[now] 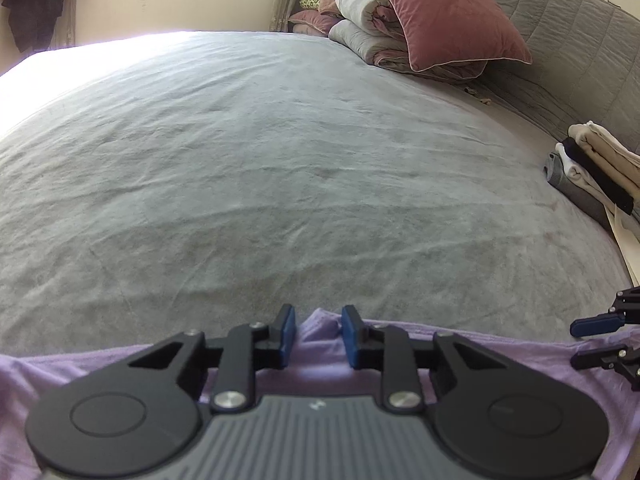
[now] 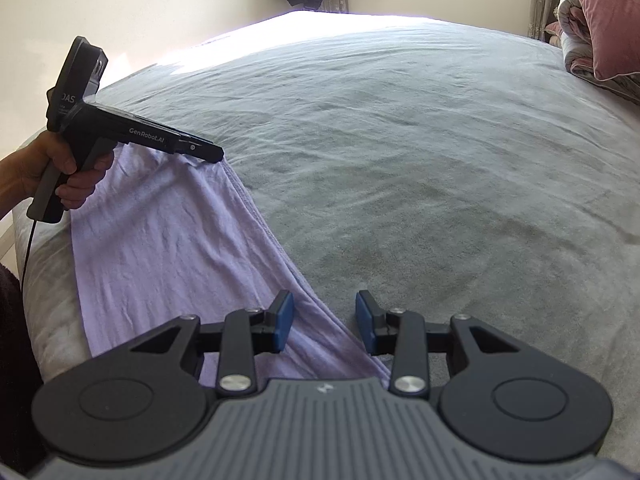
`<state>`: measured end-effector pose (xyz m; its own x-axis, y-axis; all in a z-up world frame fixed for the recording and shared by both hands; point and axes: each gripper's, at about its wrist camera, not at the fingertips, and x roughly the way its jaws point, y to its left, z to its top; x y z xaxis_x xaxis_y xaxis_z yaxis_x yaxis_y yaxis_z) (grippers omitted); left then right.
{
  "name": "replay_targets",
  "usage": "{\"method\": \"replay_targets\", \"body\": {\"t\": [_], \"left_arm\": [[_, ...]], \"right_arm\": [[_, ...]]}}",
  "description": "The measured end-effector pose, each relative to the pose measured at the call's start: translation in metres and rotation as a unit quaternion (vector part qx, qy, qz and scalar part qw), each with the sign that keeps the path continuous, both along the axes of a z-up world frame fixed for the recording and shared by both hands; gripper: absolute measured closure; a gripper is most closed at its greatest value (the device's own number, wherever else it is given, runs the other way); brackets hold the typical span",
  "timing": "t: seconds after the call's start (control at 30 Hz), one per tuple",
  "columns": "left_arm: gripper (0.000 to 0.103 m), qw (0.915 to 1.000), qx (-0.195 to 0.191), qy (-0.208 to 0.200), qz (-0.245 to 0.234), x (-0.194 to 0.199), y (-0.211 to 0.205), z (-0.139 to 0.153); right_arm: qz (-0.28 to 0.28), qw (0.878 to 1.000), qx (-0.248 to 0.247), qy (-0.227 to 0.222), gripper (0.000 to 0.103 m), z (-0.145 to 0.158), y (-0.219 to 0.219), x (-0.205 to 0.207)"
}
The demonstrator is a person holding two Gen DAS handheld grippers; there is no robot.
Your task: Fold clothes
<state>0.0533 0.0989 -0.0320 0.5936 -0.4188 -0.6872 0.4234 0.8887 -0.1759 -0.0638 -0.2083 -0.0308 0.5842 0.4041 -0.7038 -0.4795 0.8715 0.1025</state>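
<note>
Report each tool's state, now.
Left tool: closed, pinching a fold of the lilac garment.
Right tool: open; the garment's edge lies between its fingers, not gripped.

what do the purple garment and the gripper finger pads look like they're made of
Purple garment: looks like thin knit cotton or jersey, matte, with soft creases and a stitched edge. Finger pads: blue, smooth, probably rubber or soft plastic; hard to tell which.

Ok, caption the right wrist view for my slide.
Right gripper straddles lilac garment edge on grey bed; left gripper pinches its far end.
</note>
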Motion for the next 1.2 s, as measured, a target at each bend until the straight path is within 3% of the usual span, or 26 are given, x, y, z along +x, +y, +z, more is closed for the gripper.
{"method": "replay_targets", "body": {"t": [0.07, 0.13, 0.2, 0.23, 0.27, 0.43, 0.63, 0.77, 0.83, 0.9, 0.97, 1.0, 1.2], "left_arm": [[0.096, 1.0000, -0.007, 0.001, 0.003, -0.001, -0.001, -0.001], [0.099, 0.9998, -0.011, -0.013, 0.014, -0.005, -0.002, -0.001], [0.099, 0.9990, -0.012, -0.036, 0.026, -0.010, -0.004, 0.002], [0.099, 0.9982, -0.013, -0.048, 0.031, -0.011, -0.005, 0.004], [0.100, 0.9973, -0.014, -0.061, 0.037, -0.013, -0.005, 0.006], [0.100, 0.9921, -0.020, -0.105, 0.065, -0.014, -0.008, 0.013], [0.099, 0.9940, 0.025, -0.086, 0.064, -0.002, -0.020, -0.008], [0.097, 0.9929, 0.039, -0.091, 0.066, -0.001, -0.024, -0.013], [0.092, 0.9927, 0.037, -0.091, 0.070, -0.002, -0.023, -0.011], [0.081, 0.9920, 0.029, -0.096, 0.076, -0.006, -0.021, -0.006], [0.063, 0.9911, 0.019, -0.102, 0.083, -0.011, -0.018, 0.001], [0.062, 0.9906, 0.014, -0.105, 0.086, -0.013, -0.017, 0.005], [0.053, 0.9912, -0.012, -0.118, 0.060, -0.038, -0.023, 0.028]], "right_arm": [[0.005, 1.000, -0.006, -0.005, 0.064, -0.001, 0.001, -0.003], [0.005, 1.000, -0.005, -0.005, 0.066, -0.002, 0.000, -0.004], [0.008, 1.000, -0.003, -0.003, 0.079, -0.002, 0.000, -0.005], [0.010, 1.000, -0.001, -0.003, 0.095, -0.003, 0.001, -0.006], [0.006, 1.000, -0.003, -0.009, 0.100, -0.002, 0.002, -0.007], [-0.019, 0.999, -0.008, -0.049, 0.100, 0.008, 0.005, -0.010], [-0.025, 0.999, -0.025, -0.034, 0.100, -0.003, 0.007, -0.002], [-0.032, 0.999, -0.020, -0.032, 0.097, -0.008, 0.007, -0.002], [-0.035, 0.999, -0.011, -0.033, 0.090, -0.007, 0.004, -0.004], [-0.037, 0.998, -0.011, -0.040, 0.085, -0.005, 0.002, -0.007], [-0.042, 0.998, -0.014, -0.053, 0.066, -0.002, -0.002, -0.012], [-0.045, 0.997, -0.014, -0.059, 0.063, -0.001, -0.006, -0.015], [-0.073, 0.994, -0.009, -0.075, 0.062, 0.010, -0.035, -0.033]]}}
